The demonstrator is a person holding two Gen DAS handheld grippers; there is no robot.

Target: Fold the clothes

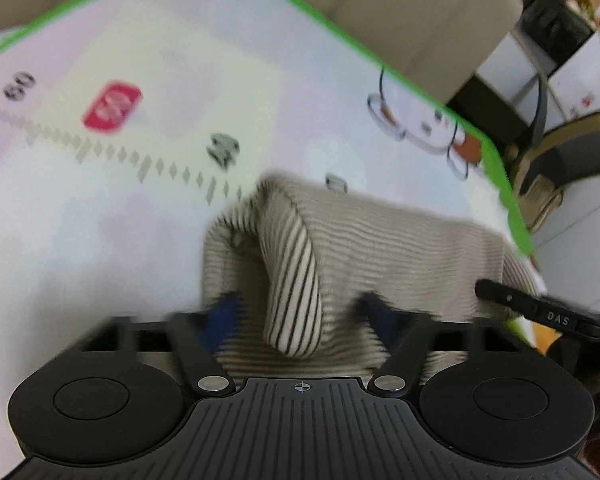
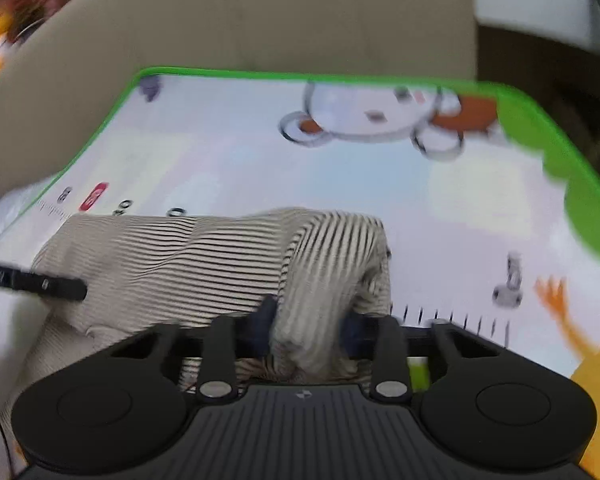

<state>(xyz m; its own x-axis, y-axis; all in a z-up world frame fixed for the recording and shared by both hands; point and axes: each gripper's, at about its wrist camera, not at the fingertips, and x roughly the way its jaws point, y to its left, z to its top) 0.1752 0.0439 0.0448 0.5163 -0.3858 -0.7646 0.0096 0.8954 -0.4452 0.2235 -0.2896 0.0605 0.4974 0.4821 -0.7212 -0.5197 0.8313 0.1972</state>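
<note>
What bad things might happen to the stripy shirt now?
1. The left gripper stands open around a raised fold of the striped shirt without pinching it, so closing could miss the fold.
2. The right gripper pinches a bunched wad, so the fold may come out crooked.
3. The shirt lies near the mat's green edge; a tug might drag it off.
</note>
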